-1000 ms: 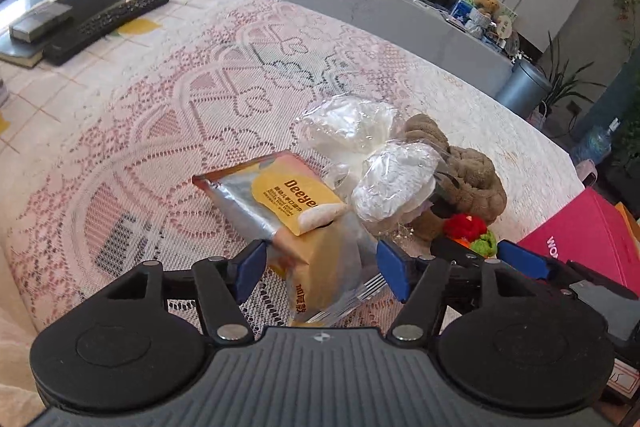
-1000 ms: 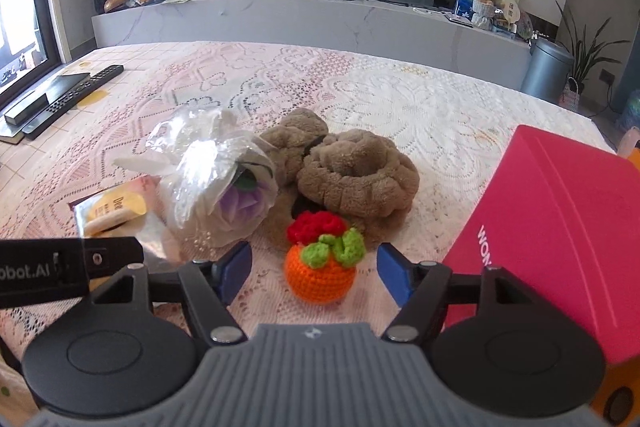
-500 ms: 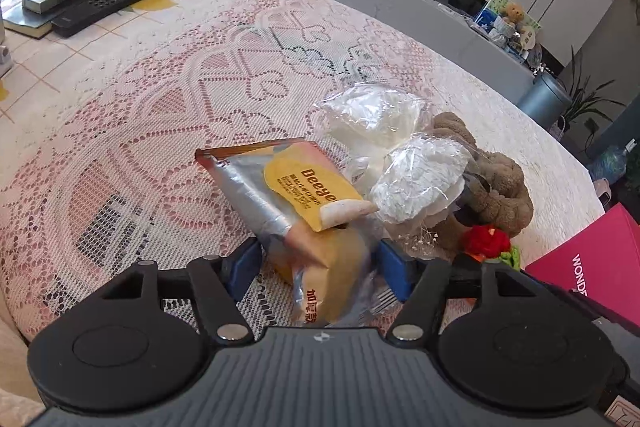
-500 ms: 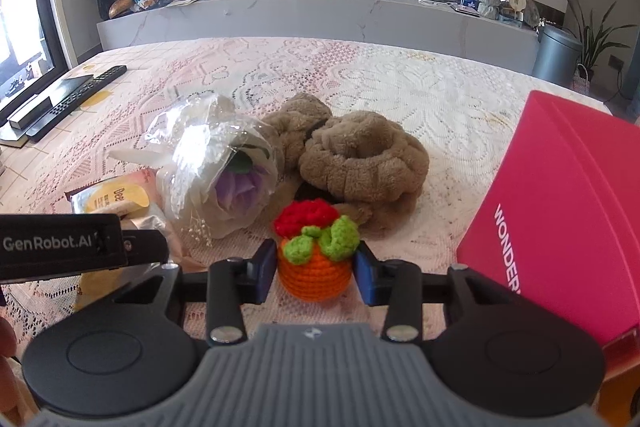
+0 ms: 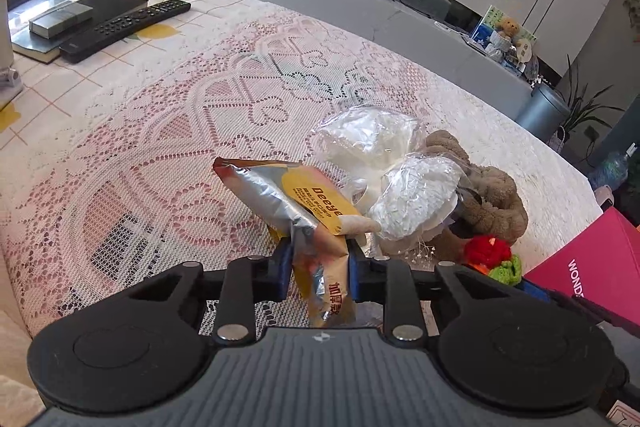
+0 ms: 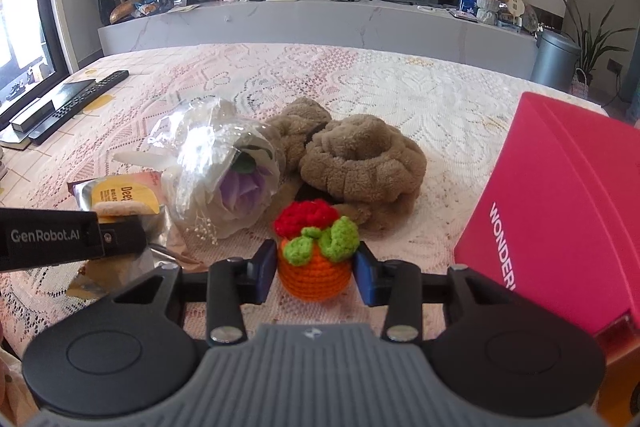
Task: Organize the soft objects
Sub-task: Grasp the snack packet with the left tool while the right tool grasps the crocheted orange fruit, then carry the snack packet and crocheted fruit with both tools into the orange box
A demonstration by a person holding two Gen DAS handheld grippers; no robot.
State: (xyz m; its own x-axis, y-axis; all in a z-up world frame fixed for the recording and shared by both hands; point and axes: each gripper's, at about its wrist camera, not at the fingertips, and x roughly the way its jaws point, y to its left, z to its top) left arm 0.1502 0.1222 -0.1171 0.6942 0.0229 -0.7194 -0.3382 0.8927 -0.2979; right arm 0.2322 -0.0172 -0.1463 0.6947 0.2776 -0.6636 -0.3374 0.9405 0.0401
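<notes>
My left gripper has a silver and yellow snack packet between its blue pads. Its jaws are closing, and the packet crumples and stands up off the lace cloth. In the right wrist view the same packet shows behind the left gripper's black body. My right gripper is shut on a crocheted orange toy with a red and green top, which rests on the cloth. A flower wrapped in clear plastic and a brown plush toy lie just beyond.
A pink box stands close on the right. A black remote and a dark book with a grey box on it lie at the far left of the lace tablecloth. A long grey counter runs behind the table.
The left jaws have narrowed onto the snack packet, which now bunches upright between the pads. The right jaws came in on the crocheted toy and have stayed there.
</notes>
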